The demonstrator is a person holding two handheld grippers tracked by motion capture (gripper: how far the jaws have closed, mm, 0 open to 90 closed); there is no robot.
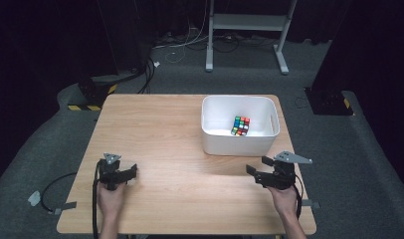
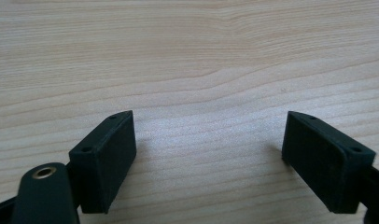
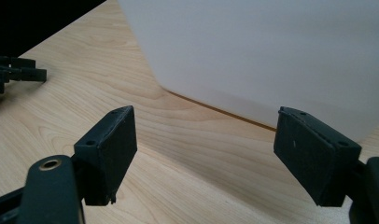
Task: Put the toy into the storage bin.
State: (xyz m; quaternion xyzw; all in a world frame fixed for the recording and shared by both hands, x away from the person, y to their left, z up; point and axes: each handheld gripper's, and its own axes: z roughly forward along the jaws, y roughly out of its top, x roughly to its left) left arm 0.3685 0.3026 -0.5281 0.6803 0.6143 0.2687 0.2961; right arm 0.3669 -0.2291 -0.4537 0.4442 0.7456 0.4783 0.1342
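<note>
- One wooden table (image 1: 180, 139).
- One white bin (image 1: 238, 144) standing on it.
- One colourful puzzle cube (image 1: 240, 126) inside the bin.
- Two handheld grippers: the left gripper (image 1: 133, 172) and the right gripper (image 1: 253, 169), each with two black jaws standing apart, nothing between them.
- Two hands: one left hand (image 1: 110, 195), one right hand (image 1: 284, 198).
- One white metal frame (image 1: 248, 22) on the floor beyond the table.

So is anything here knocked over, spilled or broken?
Nothing stands out. The puzzle cube sits inside the upright white bin, and the wooden table looks clean and undamaged.
</note>
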